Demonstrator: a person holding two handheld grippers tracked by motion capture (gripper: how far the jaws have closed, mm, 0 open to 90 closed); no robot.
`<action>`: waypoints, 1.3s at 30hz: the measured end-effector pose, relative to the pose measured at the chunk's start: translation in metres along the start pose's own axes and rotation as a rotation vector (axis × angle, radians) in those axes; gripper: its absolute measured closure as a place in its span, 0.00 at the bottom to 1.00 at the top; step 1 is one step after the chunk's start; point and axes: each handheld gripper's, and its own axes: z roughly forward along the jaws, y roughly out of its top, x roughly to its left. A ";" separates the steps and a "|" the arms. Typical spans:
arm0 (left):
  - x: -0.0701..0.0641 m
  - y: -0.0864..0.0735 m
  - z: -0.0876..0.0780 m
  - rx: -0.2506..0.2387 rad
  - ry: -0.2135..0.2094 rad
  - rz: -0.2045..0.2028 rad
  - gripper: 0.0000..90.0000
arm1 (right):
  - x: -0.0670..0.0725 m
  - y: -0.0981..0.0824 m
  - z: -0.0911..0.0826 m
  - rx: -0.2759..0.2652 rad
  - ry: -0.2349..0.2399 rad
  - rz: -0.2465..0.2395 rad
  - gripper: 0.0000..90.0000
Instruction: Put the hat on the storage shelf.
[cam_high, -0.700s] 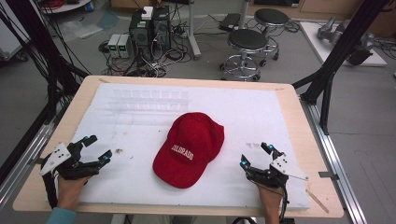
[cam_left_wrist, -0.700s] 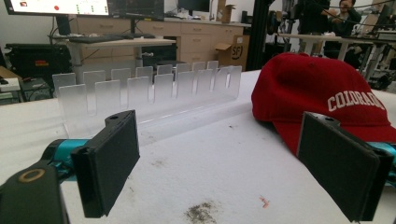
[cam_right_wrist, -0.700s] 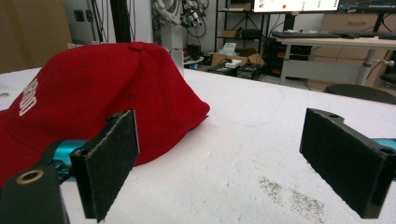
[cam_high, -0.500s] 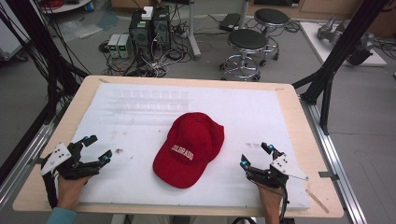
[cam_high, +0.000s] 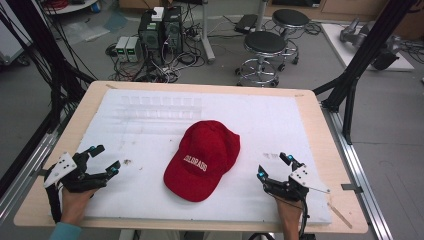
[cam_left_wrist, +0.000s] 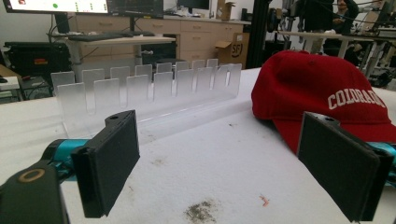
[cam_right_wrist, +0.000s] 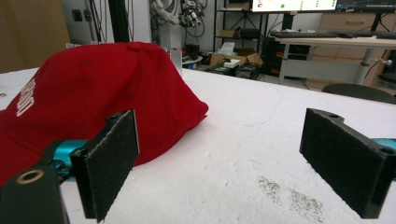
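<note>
My left gripper (cam_high: 103, 160) sits low at the near left of the bench (cam_high: 320, 125), fingers (cam_left_wrist: 109, 163) spread wide with nothing between them. My right gripper (cam_high: 274, 166) rests at the near right, fingers (cam_right_wrist: 109, 161) just as wide and empty. Between them, apart from both, the red cap (cam_high: 204, 159) lies on the white sheet (cam_high: 150, 140), brim toward me. Farther back stands a clear slotted rack (cam_left_wrist: 149, 91).
</note>
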 end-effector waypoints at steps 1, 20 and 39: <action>0.000 0.000 0.000 0.002 0.000 -0.001 0.15 | 0.000 0.000 0.000 0.004 -0.001 0.005 0.12; 0.001 0.001 0.003 0.034 0.014 -0.009 0.15 | 0.002 0.016 0.014 0.072 0.011 0.000 0.12; 0.002 0.001 0.003 0.035 0.011 -0.016 0.15 | 0.025 0.093 0.071 0.163 0.114 -0.086 0.12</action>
